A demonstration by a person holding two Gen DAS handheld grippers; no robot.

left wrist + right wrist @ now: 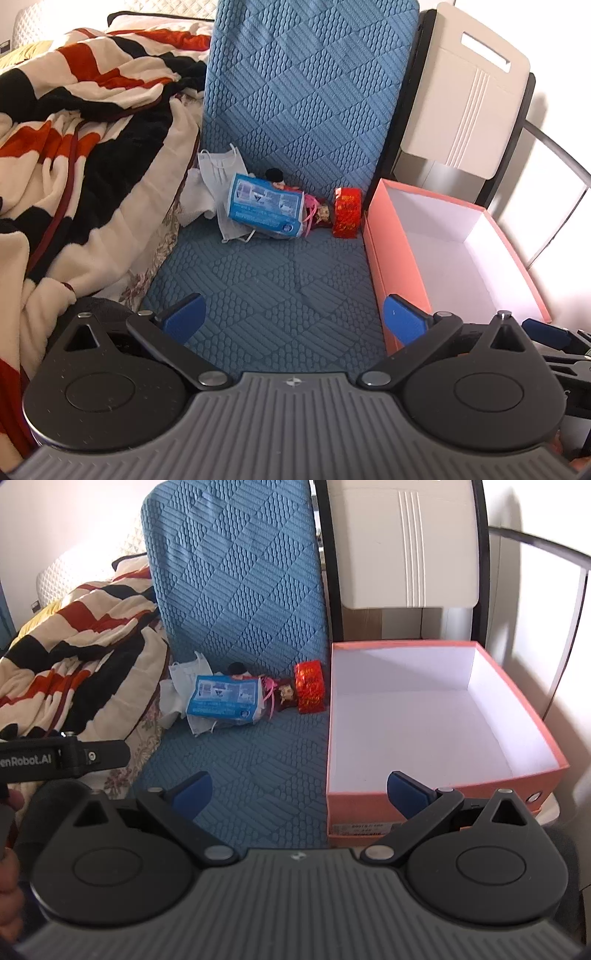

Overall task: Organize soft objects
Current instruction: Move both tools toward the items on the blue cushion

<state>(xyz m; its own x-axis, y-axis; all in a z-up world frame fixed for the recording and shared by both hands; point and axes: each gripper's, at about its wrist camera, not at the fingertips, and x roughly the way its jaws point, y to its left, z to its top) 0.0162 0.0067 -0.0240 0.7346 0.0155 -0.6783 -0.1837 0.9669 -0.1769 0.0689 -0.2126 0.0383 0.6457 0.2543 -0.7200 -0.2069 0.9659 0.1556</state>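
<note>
I see my left gripper point(293, 319) spread wide over the blue quilted mat point(266, 280), holding and touching nothing, and my right gripper point(298, 794) is just as wide and bare. Against the mat's upright back lie, left to right, white face masks point(219, 166), a blue tissue pack point(264, 208), a small doll point(320, 214) and a red packet point(346, 213). The coral box point(436, 794) stands open just beside them on the right.

Blue quilted mat point(280, 266), salmon box point(443, 794) white inside, red-black-cream blanket point(74, 147)
</note>
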